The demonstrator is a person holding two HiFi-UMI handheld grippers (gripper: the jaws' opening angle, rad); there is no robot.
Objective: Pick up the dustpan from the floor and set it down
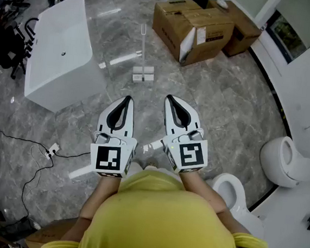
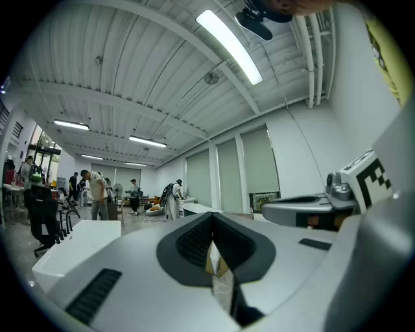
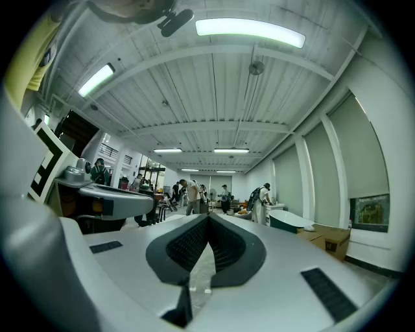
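The left tool (image 1: 127, 99) and the right tool (image 1: 170, 99) are both closed and empty. The dustpan (image 1: 143, 74) stands on the floor (image 1: 223, 100) ahead of them, well apart, handle upright, near cardboard boxes (image 1: 194, 23).

We're seeing the left gripper (image 1: 127, 98) and right gripper (image 1: 170, 98) showing white with black pads (image 1: 117, 116), their cubes (image 1: 109, 158) wearing black-and-white squares. Shirt (image 1: 156, 224) glowing yellow, floor (image 1: 223, 94) running grey-veined, tub (image 1: 61, 52) and dustpan (image 1: 142, 74) white, boxes (image 1: 194, 23) brown.
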